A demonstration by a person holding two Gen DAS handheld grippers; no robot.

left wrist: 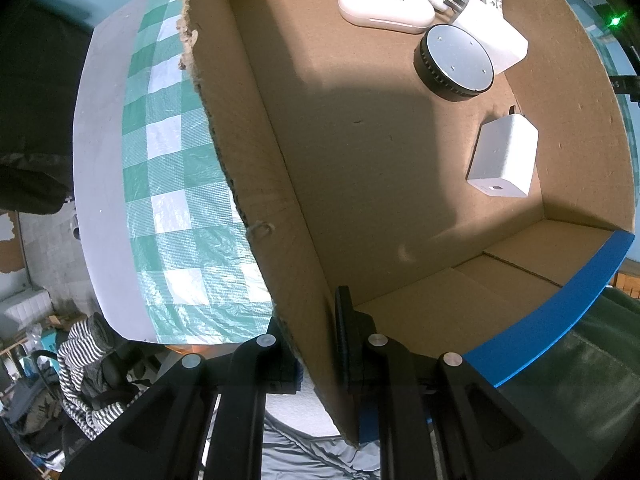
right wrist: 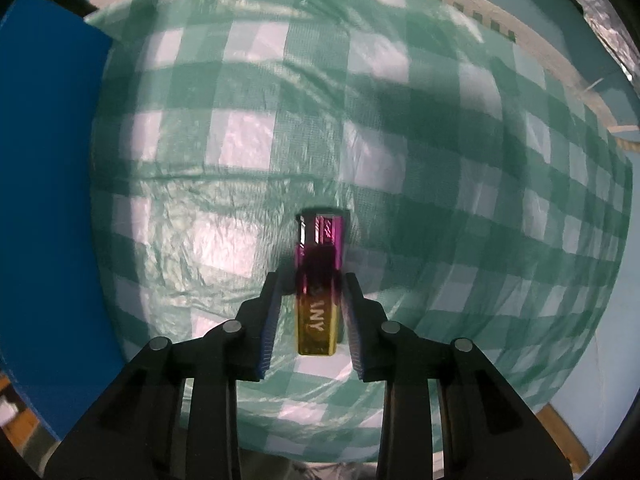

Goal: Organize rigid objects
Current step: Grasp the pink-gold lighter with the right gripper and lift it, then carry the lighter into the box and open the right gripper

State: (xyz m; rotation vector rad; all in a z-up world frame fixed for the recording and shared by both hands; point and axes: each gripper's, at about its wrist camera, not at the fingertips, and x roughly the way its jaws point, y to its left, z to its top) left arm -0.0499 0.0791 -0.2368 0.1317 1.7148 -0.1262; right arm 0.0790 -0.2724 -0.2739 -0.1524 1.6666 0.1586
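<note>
We see a pink-to-gold flash drive (right wrist: pixel 319 292) lengthwise between our right tool's (right wrist: pixel 312 320) pads; a cardboard box (left wrist: pixel 400 160) holds two white chargers (left wrist: pixel 503 156), a round speaker (left wrist: pixel 456 62) and a white case (left wrist: pixel 386 8).

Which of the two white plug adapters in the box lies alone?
The white adapter nearer the left gripper. It lies apart, while the other white adapter sits among the round black puck and white case.

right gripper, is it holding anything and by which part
The right gripper straddles a pink-and-gold USB stick around its middle; the right pad looks to touch it, a gap shows on the left, so a firm hold cannot be told.
</note>
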